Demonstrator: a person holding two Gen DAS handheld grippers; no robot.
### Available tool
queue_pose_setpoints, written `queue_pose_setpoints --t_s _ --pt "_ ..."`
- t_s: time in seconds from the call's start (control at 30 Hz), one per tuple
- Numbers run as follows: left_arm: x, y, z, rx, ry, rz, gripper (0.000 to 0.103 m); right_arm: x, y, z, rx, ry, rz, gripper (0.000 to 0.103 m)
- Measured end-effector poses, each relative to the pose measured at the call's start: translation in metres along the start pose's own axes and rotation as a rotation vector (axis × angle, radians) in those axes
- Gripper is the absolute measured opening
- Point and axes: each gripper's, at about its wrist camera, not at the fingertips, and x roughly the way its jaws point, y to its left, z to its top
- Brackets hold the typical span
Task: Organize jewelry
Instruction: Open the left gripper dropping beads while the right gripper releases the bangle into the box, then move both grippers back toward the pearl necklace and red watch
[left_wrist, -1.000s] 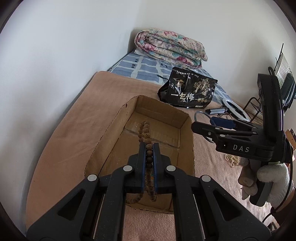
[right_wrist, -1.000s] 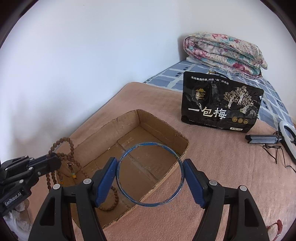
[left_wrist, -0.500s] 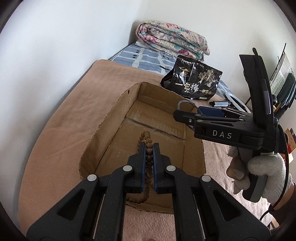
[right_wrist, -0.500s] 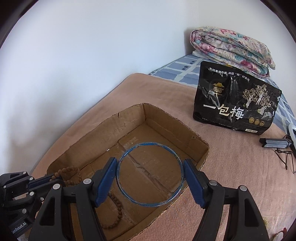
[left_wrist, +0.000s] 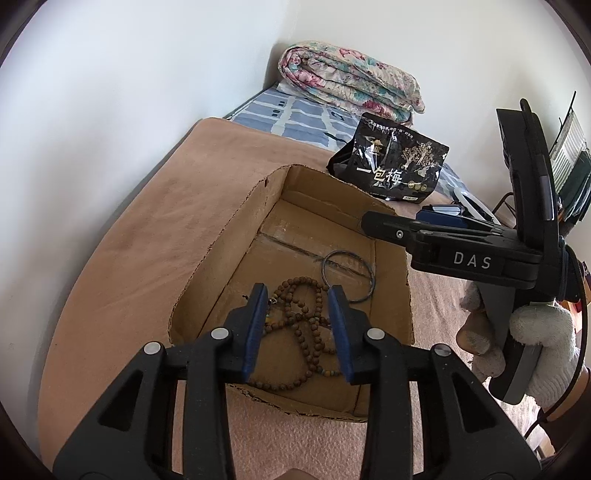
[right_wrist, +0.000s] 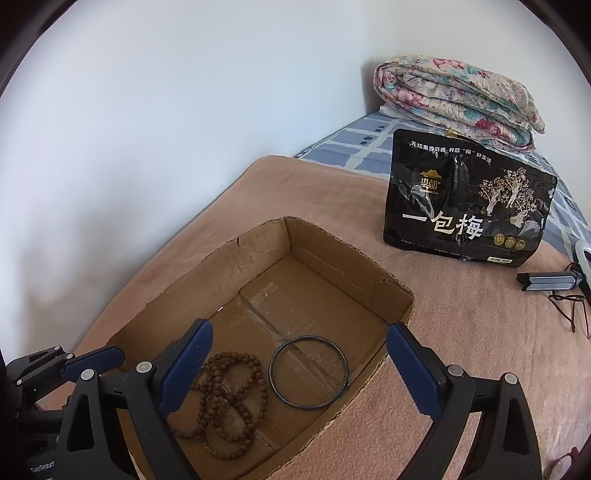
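An open cardboard box (left_wrist: 221, 236) (right_wrist: 332, 243) sits on a tan blanket. A string of brown wooden beads (left_wrist: 301, 328) (right_wrist: 229, 395) lies coiled on the box floor. A thin dark blue bangle (left_wrist: 347, 271) (right_wrist: 308, 371) lies flat beside the beads. My left gripper (left_wrist: 297, 317) is open and empty, just above the beads. My right gripper (right_wrist: 299, 354) is open wide and empty, above the bangle; it also shows in the left wrist view (left_wrist: 373, 221) over the box's right wall.
A black snack bag (left_wrist: 391, 162) (right_wrist: 465, 199) stands behind the box. A folded floral quilt (left_wrist: 351, 83) (right_wrist: 458, 96) lies against the wall on a blue checked sheet. A small black device with cables (right_wrist: 546, 286) lies at the right. A white wall runs along the left.
My left gripper has opened and dropped the beads onto the box floor. My right gripper has opened and dropped the bangle into the box beside them.
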Motion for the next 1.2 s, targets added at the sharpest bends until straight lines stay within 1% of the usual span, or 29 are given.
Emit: queue_pose_setpoints --t_s 0.3,0.6,0.73,0.87,1.2 --pt "-0.014 -0.011 -0.002 0.021 -0.015 0.013 0.034 -0.023 -0.003 -0.002 0.002 -0.022 -0.012 0.096" --pt "-0.03 -0.035 -0.009 0.036 -0.032 -0.004 0.034 -0.067 -0.021 -0.013 0.016 -0.06 -0.033 0.096" --pt "-0.032 -0.053 -0.012 0.056 -0.034 -0.023 0.034 -0.09 -0.037 -0.024 0.013 -0.076 -0.065 0.096" --pt "-0.034 -0.075 -0.015 0.082 -0.029 -0.058 0.034 -0.114 -0.058 -0.042 0.007 -0.089 -0.118 0.098" --pt "-0.018 -0.135 -0.029 0.125 0.012 -0.156 0.034 -0.174 -0.127 -0.089 0.064 -0.1 -0.228 0.098"
